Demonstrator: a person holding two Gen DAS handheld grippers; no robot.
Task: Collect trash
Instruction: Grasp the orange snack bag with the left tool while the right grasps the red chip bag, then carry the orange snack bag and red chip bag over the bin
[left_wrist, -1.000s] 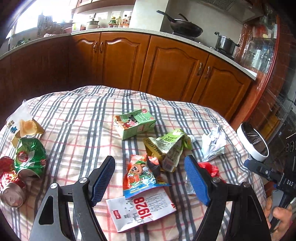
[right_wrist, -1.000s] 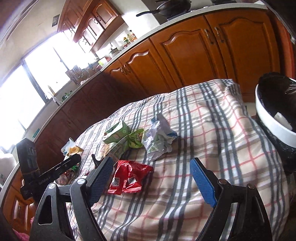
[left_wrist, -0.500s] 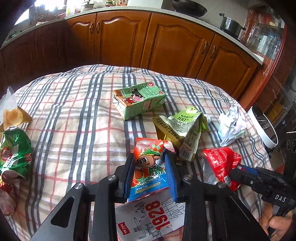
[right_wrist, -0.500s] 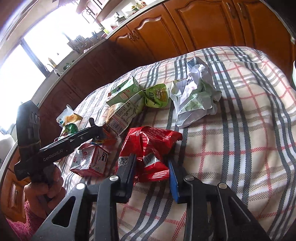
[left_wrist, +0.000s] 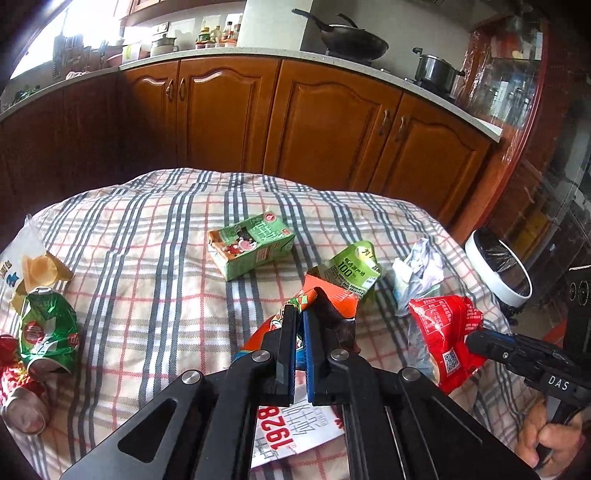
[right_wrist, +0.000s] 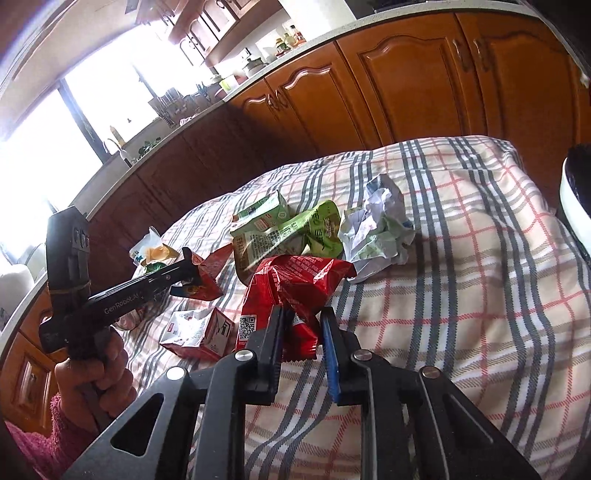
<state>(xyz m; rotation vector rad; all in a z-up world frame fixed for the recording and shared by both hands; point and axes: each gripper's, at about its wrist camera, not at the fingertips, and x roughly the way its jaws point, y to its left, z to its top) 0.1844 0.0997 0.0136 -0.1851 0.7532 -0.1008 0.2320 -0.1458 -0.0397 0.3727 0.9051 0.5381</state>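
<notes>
My left gripper (left_wrist: 300, 314) is shut on an orange cartoon snack wrapper (left_wrist: 332, 299) and holds it lifted above the checked cloth (left_wrist: 147, 258). My right gripper (right_wrist: 301, 314) is shut on a red snack bag (right_wrist: 295, 280), also raised; the bag also shows in the left wrist view (left_wrist: 443, 332). On the cloth lie a green milk carton (left_wrist: 251, 245), a green juice pouch (left_wrist: 354, 267), a crumpled paper ball (right_wrist: 376, 225) and a red-and-white "1928" carton (left_wrist: 291, 424).
A white bin with a black liner (left_wrist: 496, 267) stands off the table's right edge. A crushed green can (left_wrist: 46, 332), a chip bag (left_wrist: 33, 262) and a red can (left_wrist: 18, 395) lie at the left. Wooden cabinets (left_wrist: 332, 122) stand behind.
Both grippers came down open over their wrappers, closed on them, and have now lifted them off the cloth.
</notes>
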